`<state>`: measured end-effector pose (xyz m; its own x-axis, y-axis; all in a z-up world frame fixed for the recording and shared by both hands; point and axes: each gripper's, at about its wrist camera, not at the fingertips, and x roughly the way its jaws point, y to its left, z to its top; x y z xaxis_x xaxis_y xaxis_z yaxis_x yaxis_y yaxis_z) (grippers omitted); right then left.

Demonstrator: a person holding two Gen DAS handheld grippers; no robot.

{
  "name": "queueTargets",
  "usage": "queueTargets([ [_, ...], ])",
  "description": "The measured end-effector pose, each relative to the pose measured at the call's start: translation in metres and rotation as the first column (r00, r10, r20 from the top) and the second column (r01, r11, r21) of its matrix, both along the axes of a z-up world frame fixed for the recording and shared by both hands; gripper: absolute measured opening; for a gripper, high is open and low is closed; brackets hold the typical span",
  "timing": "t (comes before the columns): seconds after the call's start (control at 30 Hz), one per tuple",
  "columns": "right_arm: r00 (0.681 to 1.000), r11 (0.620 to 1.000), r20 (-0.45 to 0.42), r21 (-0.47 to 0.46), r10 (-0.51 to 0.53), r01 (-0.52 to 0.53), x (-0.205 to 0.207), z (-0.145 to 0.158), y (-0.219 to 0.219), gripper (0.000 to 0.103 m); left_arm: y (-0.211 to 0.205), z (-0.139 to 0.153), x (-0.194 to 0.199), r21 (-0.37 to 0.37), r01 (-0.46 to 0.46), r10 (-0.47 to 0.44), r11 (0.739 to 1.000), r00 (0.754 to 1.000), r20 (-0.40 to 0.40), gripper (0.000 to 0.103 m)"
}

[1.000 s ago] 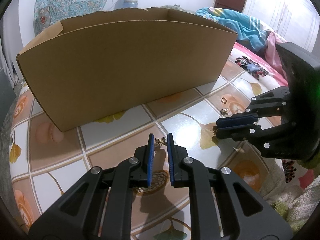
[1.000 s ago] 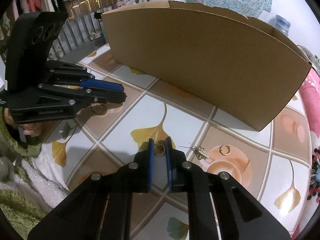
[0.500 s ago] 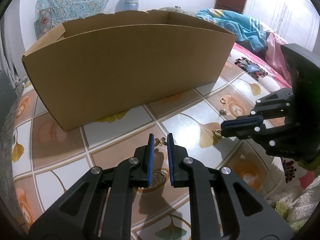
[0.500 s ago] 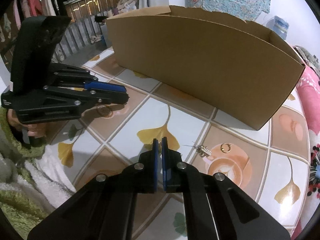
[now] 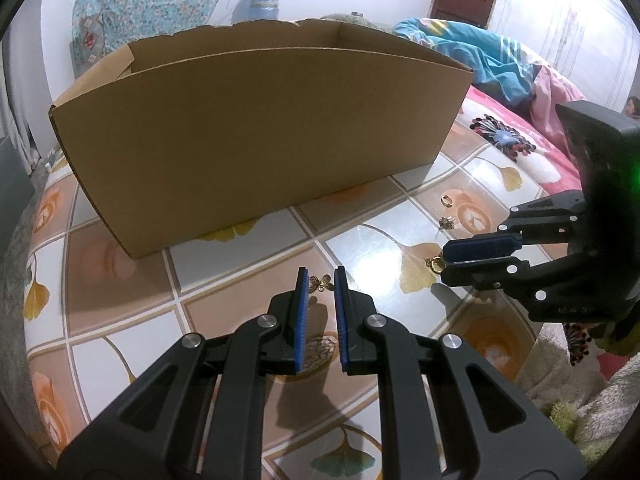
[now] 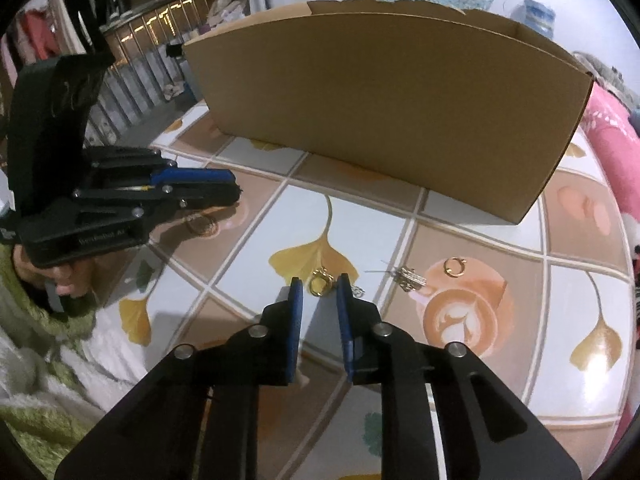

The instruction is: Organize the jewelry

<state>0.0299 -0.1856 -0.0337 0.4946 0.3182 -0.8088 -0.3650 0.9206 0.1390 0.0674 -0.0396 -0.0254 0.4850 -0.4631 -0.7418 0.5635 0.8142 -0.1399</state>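
Note:
An open cardboard box (image 5: 260, 140) (image 6: 380, 112) stands on the tile-patterned tablecloth (image 5: 120, 264) behind the jewelry. My left gripper (image 5: 320, 278) (image 6: 238, 192) hovers above the cloth, shut on a small gold butterfly piece (image 5: 321, 282) at its tips. My right gripper (image 6: 319, 285) (image 5: 443, 259) points down at the cloth and its jaws are opening. A gold ring (image 6: 320, 283) (image 5: 435, 265) lies between them, and the pads do not touch it. To its right lie a crystal-set piece (image 6: 410, 278) (image 5: 446, 222) and a gold hoop (image 6: 454, 267) (image 5: 446, 200).
A person's hand (image 6: 60, 284) in a fuzzy green sleeve holds the left gripper. Pink and blue bedding (image 5: 500, 60) lies beyond the table's right edge. A water bottle (image 5: 262, 0) stands behind the box. A railing (image 6: 132, 64) runs at the far left.
The right gripper's jaws closed tight half a second ago, hiding the ring, and have now parted so it shows between them again. The left gripper keeps its hold and place.

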Motion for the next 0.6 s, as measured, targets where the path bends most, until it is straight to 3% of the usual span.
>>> queueTargets([
  [0.53,1.0,0.997,0.025,-0.074,0.004,-0.002,0.006,0.0,0.022,0.018,0.002,-0.003,0.002,-0.004,-0.002,0.002,1.0,1.0,-0.006,0.012],
  [0.6,1.0,0.996,0.028,-0.087,0.003,0.0,0.006,0.0,0.024,0.012,0.002,-0.003,0.002,-0.005,-0.002,0.002,1.0,1.0,-0.006,0.012],
])
